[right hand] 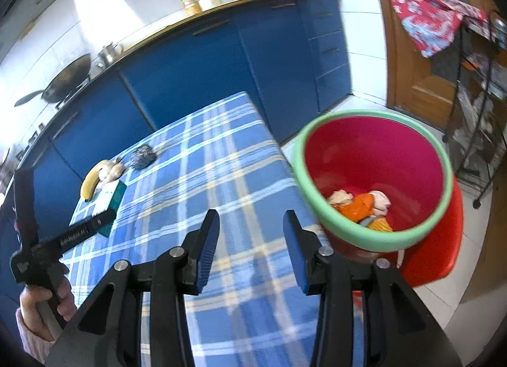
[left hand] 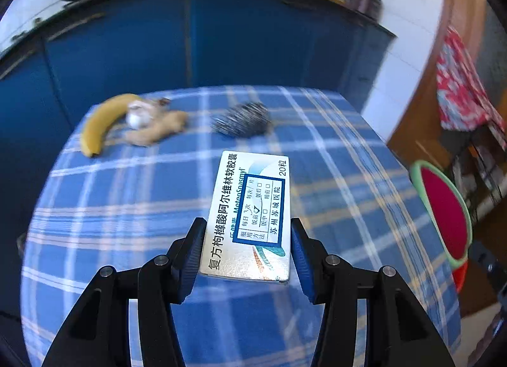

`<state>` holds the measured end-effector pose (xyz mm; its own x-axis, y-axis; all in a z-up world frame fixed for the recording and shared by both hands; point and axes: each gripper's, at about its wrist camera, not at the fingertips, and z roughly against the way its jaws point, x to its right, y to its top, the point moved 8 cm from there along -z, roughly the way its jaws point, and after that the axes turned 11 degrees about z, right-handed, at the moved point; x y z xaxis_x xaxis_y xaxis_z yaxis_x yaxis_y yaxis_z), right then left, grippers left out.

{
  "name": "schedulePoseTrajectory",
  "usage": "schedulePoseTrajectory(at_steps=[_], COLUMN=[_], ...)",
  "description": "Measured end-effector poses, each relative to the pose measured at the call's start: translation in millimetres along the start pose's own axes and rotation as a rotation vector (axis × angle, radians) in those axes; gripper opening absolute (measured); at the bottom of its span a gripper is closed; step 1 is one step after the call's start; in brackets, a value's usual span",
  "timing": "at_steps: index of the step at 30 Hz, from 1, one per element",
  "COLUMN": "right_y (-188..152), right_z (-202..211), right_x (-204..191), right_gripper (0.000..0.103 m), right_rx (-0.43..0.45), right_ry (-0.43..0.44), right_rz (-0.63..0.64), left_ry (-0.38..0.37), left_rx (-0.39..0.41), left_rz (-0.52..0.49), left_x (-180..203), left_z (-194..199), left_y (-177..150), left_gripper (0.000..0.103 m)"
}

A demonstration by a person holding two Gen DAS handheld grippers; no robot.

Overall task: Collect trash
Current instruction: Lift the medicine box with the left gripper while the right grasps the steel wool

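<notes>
My left gripper (left hand: 248, 234) is shut on a white medicine box (left hand: 250, 215) with blue print and holds it above the blue checked tablecloth (left hand: 126, 208). The box also shows edge-on in the right wrist view (right hand: 114, 200), held by the left gripper (right hand: 104, 216). My right gripper (right hand: 250, 224) is open and empty over the table's right part. The red bin (right hand: 374, 158) with a green rim stands on the floor beside the table's right edge and holds several scraps (right hand: 361, 207). It shows partly in the left wrist view (left hand: 443, 211).
On the far part of the table lie a banana (left hand: 101, 123), a garlic bulb (left hand: 137, 113), a ginger root (left hand: 158, 131) and a steel scouring pad (left hand: 242, 120). Blue cabinets (left hand: 190, 37) stand behind the table. A wire rack (right hand: 478, 107) stands at the right.
</notes>
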<state>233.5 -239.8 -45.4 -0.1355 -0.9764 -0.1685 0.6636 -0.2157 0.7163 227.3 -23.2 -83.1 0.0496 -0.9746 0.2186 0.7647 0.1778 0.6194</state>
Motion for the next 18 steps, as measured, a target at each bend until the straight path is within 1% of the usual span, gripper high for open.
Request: schedulePoseTrajectory(at_steps=[3, 9, 14, 18], right_y=[6.1, 19.0, 33.5, 47.8], right_z=[-7.4, -35.1, -58.8, -77.9], right_x=[-18.8, -63.2, -95.9, -123.8], right_gripper=[0.048, 0.048, 0.049, 0.049], right_rx=[0.001, -0.017, -0.027, -0.034], right_ry=[0.023, 0.092, 0.129, 0.169], right_rz=[0.036, 0.085, 0.126, 0.166], left_ry=[0.032, 0.080, 0.127, 0.155], left_rx=[0.033, 0.063, 0.097, 0.106], left_rz=[0.036, 0.120, 0.161, 0.196], left_x=[-18.0, -54.8, -80.6, -96.2], left_z=[5.1, 5.2, 2.7, -4.2], left_y=[14.1, 37.0, 55.0, 66.0], left_gripper=[0.053, 0.053, 0.053, 0.053])
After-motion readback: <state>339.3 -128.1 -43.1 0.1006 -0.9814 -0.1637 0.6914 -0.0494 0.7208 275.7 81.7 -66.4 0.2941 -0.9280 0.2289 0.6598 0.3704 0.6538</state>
